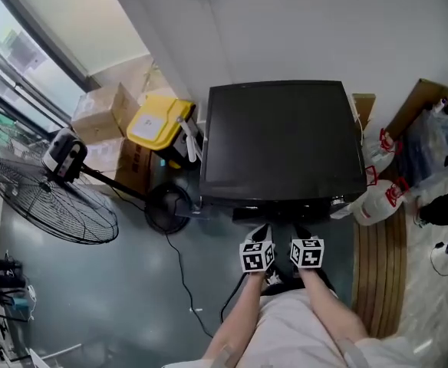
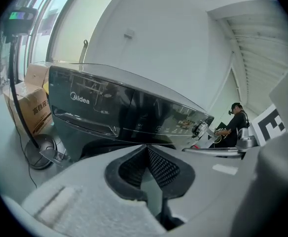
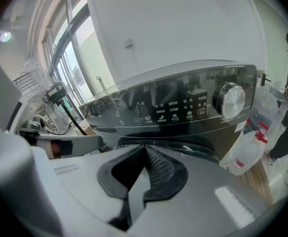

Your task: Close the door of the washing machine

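Note:
The black front-loading washing machine [image 1: 281, 140] stands against the white wall, seen from above in the head view. Both grippers are held side by side just in front of its front face, their marker cubes uppermost. My left gripper [image 1: 261, 231] is shut with nothing between its jaws; in its own view the jaws [image 2: 146, 154] point at the detergent drawer and control panel [image 2: 134, 115]. My right gripper [image 1: 300, 233] is shut and empty too; its jaws [image 3: 145, 156] point below the control knob [image 3: 231, 100]. The dark door rim [image 3: 188, 144] shows just under the panel; most of the door is hidden behind the jaws.
A standing fan [image 1: 51, 198] and its round base [image 1: 168, 205] are left of the machine, with a yellow bin [image 1: 159, 121] and cardboard boxes [image 1: 105, 113] behind. A cable [image 1: 179, 271] runs across the floor. White plastic bags [image 1: 377, 194] and wooden boards [image 1: 381, 271] lie to the right.

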`<state>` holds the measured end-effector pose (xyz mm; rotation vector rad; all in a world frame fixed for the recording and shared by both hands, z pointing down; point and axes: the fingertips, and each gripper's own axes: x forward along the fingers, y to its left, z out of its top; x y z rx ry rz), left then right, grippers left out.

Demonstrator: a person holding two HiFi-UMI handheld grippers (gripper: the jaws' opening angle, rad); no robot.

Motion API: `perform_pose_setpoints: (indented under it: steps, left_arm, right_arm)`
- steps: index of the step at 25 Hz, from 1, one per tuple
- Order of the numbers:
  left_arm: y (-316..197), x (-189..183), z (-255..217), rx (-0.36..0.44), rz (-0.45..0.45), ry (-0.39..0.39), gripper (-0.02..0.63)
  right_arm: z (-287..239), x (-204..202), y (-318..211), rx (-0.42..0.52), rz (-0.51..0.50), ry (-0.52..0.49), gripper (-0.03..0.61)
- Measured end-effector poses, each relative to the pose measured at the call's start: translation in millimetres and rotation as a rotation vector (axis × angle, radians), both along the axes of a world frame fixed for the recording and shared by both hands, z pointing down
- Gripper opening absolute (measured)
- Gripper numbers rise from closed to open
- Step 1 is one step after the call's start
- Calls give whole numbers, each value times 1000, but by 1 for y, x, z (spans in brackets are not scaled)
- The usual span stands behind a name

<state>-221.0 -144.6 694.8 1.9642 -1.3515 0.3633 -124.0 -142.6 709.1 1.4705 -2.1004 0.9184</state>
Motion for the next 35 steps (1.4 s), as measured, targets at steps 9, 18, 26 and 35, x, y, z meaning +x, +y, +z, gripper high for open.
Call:
perform_pose_setpoints:
  steps: [9, 18, 26, 35]
  left_arm:
    - [28, 2, -22, 10, -45, -12, 5]
    - [68, 24, -43, 29, -144, -36, 5]
    - [114, 51, -80, 112, -165, -68, 5]
    - [172, 57, -99, 129, -214, -99, 5]
  right_arm:
    - [-26, 26, 23, 27, -112, 10, 3]
    - [-69, 47, 70, 94, -223, -36, 4]
    - [-98, 76, 115, 155, -274, -62, 3]
    - [-117, 91, 163, 185, -297, -107, 3]
